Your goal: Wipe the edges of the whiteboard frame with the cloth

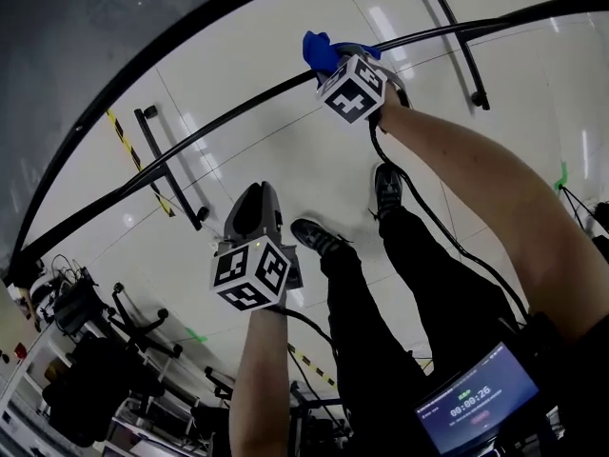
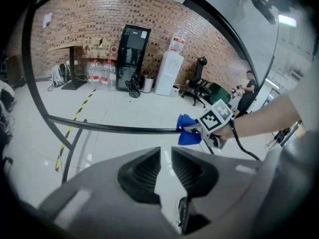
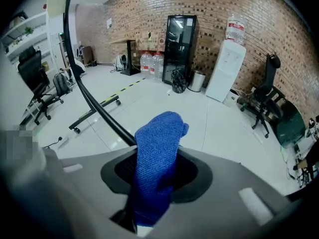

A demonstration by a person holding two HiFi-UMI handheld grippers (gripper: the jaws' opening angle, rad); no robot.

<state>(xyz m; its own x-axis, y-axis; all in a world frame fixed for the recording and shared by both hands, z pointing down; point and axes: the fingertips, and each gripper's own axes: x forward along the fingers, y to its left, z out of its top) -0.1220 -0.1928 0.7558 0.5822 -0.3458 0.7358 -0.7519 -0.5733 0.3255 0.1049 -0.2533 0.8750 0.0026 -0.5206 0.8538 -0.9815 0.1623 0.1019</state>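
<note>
Head view: the right tool presses the blue cloth on the black frame rail, with the left tool below the rail. 
Left gripper view: its jaws are clenched on nothing, and the cloth is ahead of them. 
Right gripper view: the jaws grasp the cloth, with the rail just behind.

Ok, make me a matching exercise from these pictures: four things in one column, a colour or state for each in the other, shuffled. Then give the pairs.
Things:
1. cloth
2. left gripper
3. right gripper
4. frame bar

Colour or state:
A. clamped on something
B. black
C. closed, nothing in it
D. blue

Pairs: 1-D, 2-C, 3-A, 4-B
</note>
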